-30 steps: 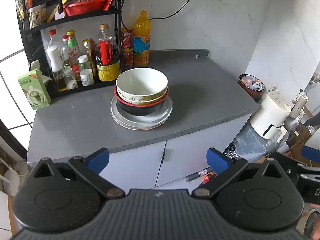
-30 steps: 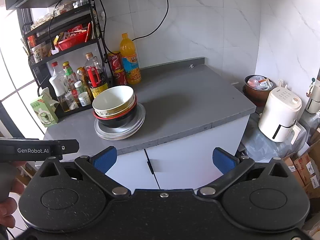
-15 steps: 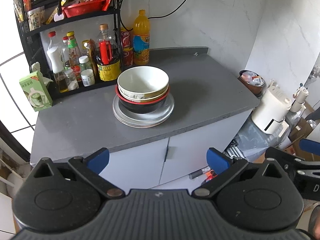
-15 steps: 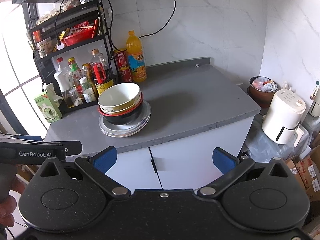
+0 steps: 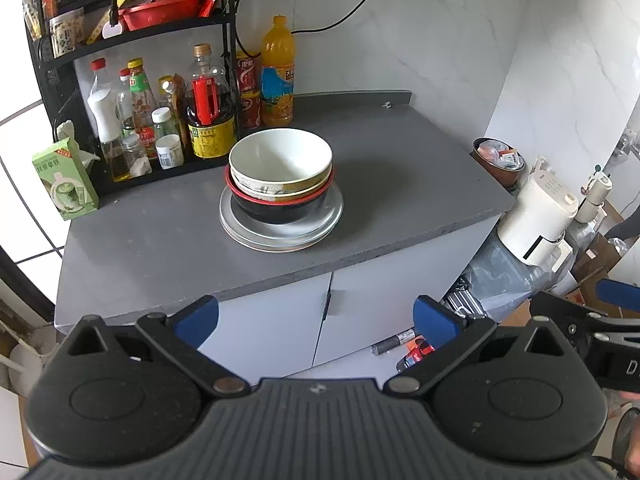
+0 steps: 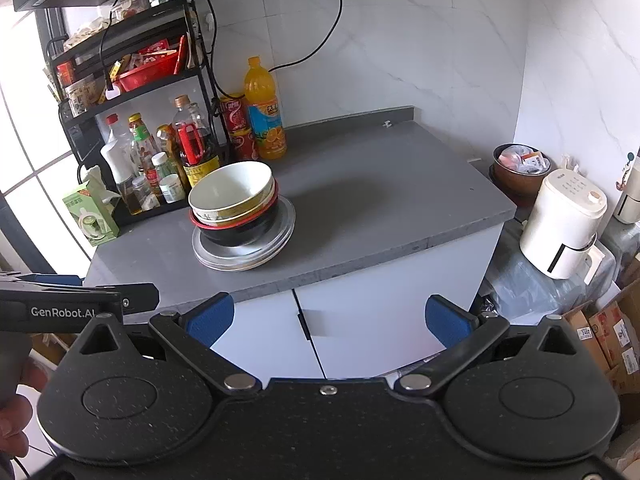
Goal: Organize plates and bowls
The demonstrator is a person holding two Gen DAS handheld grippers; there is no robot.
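One stack stands on the grey counter (image 5: 400, 168): a white bowl (image 5: 280, 156) on top, nested in a patterned bowl, inside a black bowl with a red rim (image 5: 280, 206), all on silvery plates (image 5: 256, 236). The same stack shows in the right wrist view, with the white bowl (image 6: 230, 188) over the plates (image 6: 244, 256). My left gripper (image 5: 316, 318) is open and empty, held well in front of the counter edge. My right gripper (image 6: 328, 316) is open and empty too, also back from the counter, to the right of the left one.
A black rack (image 5: 132, 40) with sauce bottles lines the counter's back left. An orange juice bottle (image 5: 277, 76), red cans and a green carton (image 5: 64, 180) stand near it. White cabinet doors (image 5: 280, 328) are below. A white appliance (image 6: 568, 224) and boxes sit at the right.
Both grippers have drawn back and risen slightly, so the counter and stack look a little farther away. The stack has not moved.
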